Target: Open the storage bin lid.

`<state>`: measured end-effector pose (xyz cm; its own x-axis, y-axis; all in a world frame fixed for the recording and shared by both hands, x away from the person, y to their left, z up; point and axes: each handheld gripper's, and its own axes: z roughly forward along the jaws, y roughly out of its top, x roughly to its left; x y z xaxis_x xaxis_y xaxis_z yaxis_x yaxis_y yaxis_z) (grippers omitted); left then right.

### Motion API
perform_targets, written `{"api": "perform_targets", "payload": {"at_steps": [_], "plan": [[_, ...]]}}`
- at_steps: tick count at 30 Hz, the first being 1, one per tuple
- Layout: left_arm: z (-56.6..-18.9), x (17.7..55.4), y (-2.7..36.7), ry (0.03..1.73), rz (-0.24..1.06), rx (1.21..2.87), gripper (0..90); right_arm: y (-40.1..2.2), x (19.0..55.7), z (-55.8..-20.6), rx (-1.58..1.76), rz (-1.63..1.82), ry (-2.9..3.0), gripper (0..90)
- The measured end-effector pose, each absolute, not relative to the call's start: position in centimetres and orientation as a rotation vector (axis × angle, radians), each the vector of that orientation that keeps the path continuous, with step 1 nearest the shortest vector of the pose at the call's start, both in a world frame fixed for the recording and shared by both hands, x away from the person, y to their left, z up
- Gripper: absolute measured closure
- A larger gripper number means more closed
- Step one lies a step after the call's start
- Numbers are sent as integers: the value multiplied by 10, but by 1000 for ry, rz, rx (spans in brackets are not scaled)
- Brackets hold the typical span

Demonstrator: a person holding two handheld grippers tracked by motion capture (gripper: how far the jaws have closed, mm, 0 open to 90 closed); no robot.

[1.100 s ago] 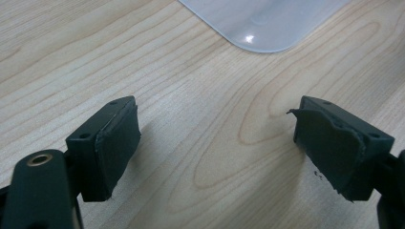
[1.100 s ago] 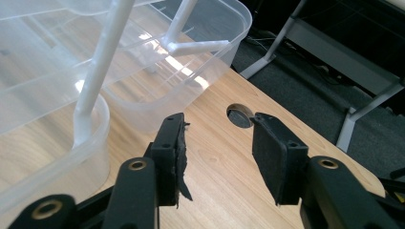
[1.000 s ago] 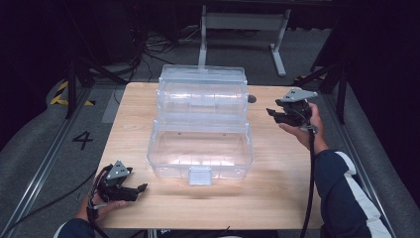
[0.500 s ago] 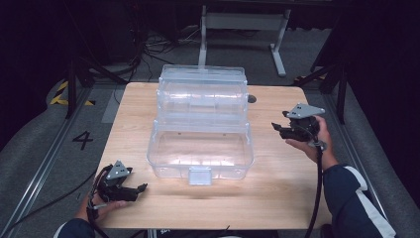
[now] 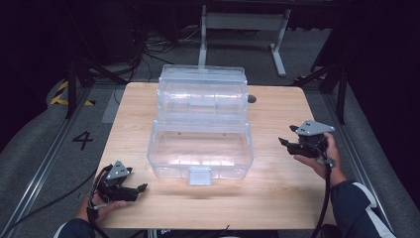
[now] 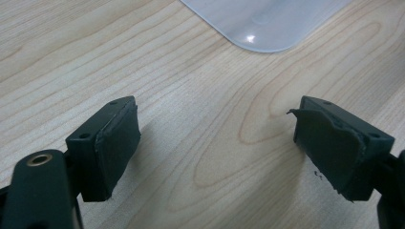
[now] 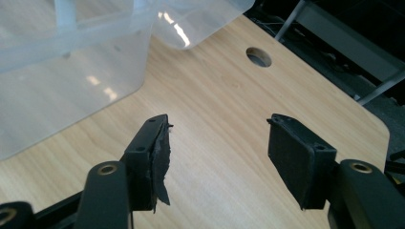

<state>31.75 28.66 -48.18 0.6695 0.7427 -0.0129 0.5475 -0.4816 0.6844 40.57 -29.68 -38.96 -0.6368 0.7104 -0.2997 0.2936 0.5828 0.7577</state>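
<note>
A clear plastic box (image 5: 200, 148) stands mid-table with its lid swung up and back (image 5: 203, 91); a small latch tab (image 5: 199, 176) hangs at its front edge. My left gripper (image 5: 140, 188) rests low at the table's near left corner, open, with bare wood between its pads (image 6: 114, 143); a corner of the box (image 6: 267, 24) lies ahead of it. My right gripper (image 5: 283, 143) hovers to the right of the box, pointing toward it. Its jaws have just been opening and hold nothing (image 7: 217, 143). The box wall (image 7: 62, 81) shows at that view's left.
The wooden table (image 5: 277, 198) has a round cable hole (image 5: 251, 99) behind the box on the right. A metal stand (image 5: 242, 22) and cables sit on the dark floor beyond the far edge. A rail with a painted "4" (image 5: 82, 140) runs along the left.
My right gripper has come down and toward the near side along the box's right, from beside the lid to beside the base, with its jaws spreading. The left gripper has stayed put.
</note>
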Motion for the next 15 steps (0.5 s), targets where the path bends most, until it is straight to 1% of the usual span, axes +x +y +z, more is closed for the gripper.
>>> {"api": "perform_targets", "payload": {"at_steps": [15], "plan": [[-482,317,286,996,377,2208,162,-303,376,-427,801,838,2292,360]]}}
